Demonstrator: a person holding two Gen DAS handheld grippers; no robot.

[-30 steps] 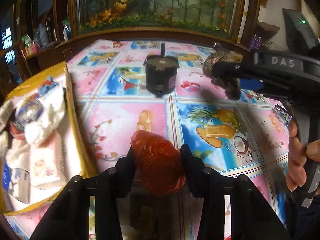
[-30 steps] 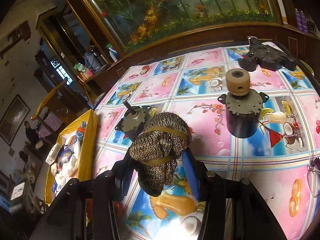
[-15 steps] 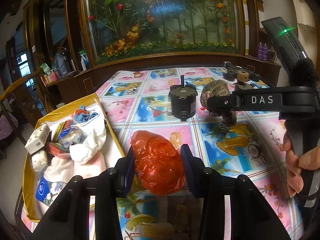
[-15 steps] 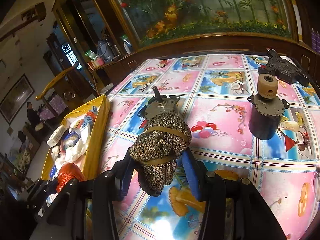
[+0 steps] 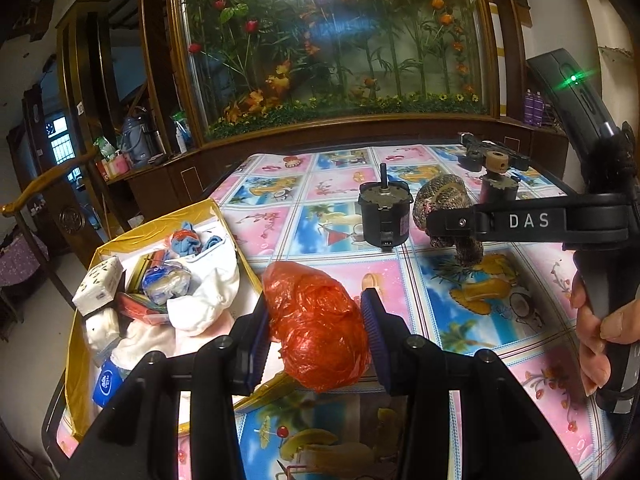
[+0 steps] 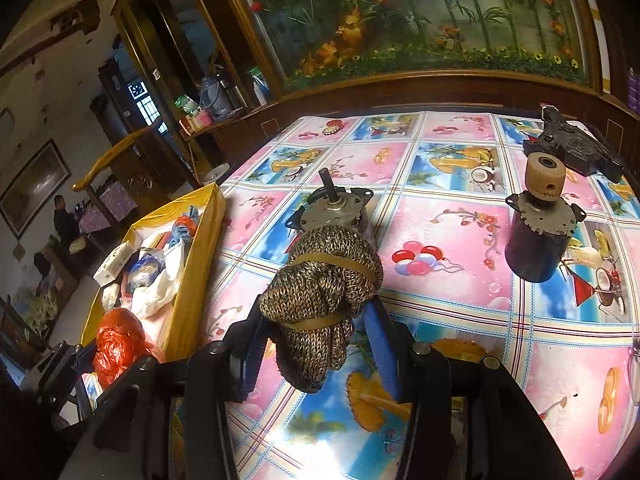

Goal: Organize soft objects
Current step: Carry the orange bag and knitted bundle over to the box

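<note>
Holding a crumpled red plastic bag (image 5: pixel 318 326) between the blue pads of our left gripper (image 5: pixel 316 340), we keep it clear of the table, the jaws pressed in on both its sides. Just to the left of that gripper and slightly beyond it sits the yellow box (image 5: pixel 86 364), its near corner passing under the bag. Inside the box lie a white cloth (image 5: pixel 208 288), a small white carton (image 5: pixel 98 286), a blue-and-white wrapped packet (image 5: pixel 166 280) and a blue knitted piece (image 5: pixel 186 238).

Our right gripper (image 6: pixel 316 320) clamps a brown knitted bundle (image 6: pixel 320 292) bound by two tan rubber bands; the bundle bulges above the fingers and hangs below them over the patterned tablecloth (image 6: pixel 440 240). Directly ahead of this gripper, partly hidden by the bundle, stands a small motor (image 6: pixel 332 208) with its shaft pointing up. Further ahead and to the right stands a second motor (image 6: pixel 538 224) with a beige wheel on top, and beyond that a black plastic part (image 6: pixel 574 150) lies near the far edge. Low to the left of the right gripper, the red bag shows again beside the yellow box.

From the left wrist view, the right gripper reaches in from the right side, and a hand (image 5: pixel 596 332) wraps its handle.
</note>
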